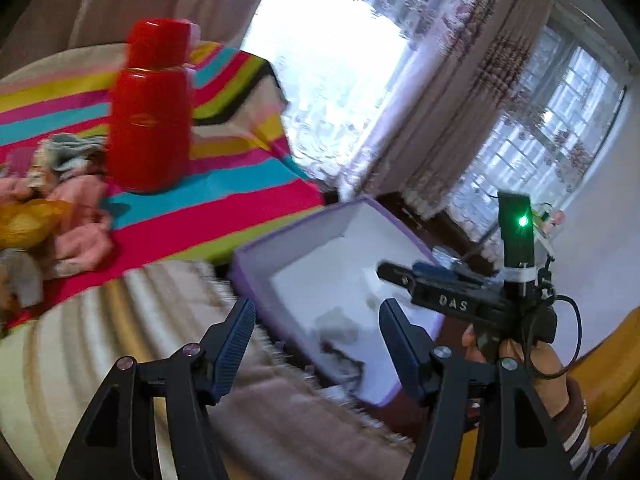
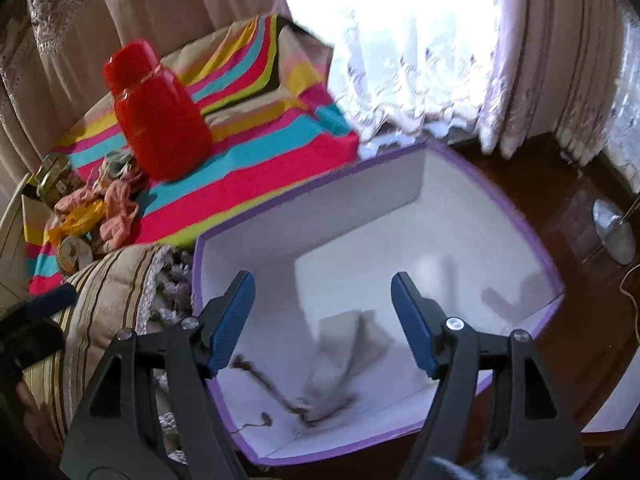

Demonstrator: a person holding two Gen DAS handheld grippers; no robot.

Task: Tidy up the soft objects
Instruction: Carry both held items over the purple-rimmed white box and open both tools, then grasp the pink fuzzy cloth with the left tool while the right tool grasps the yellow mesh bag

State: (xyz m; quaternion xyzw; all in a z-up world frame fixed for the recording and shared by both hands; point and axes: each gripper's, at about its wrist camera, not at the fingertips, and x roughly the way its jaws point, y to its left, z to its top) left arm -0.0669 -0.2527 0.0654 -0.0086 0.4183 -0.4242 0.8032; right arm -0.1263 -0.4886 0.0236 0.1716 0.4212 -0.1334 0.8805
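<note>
A white box with a purple rim (image 2: 280, 200) stands open beside the striped blanket. My right gripper (image 2: 323, 280) hovers over its inside, open, with nothing between the fingers. Below it a blurred grey cloth (image 2: 344, 340) lies in the box among dark stringy bits. My left gripper (image 1: 316, 306) is open too, held over the box's near-left rim (image 1: 256, 248), where the grey cloth (image 1: 338, 330) shows inside. A heap of pink and yellow soft clothes (image 1: 80, 208) (image 2: 116, 208) lies on the blanket at the left.
A tall red flask (image 1: 150, 112) (image 2: 160, 116) stands on the striped blanket behind the heap. A striped beige cushion (image 1: 120, 320) (image 2: 112, 292) lies against the box's left side. A jar (image 2: 52, 176) sits by the clothes. Curtains and a bright window are behind. A hand (image 1: 516, 356) holds the right tool.
</note>
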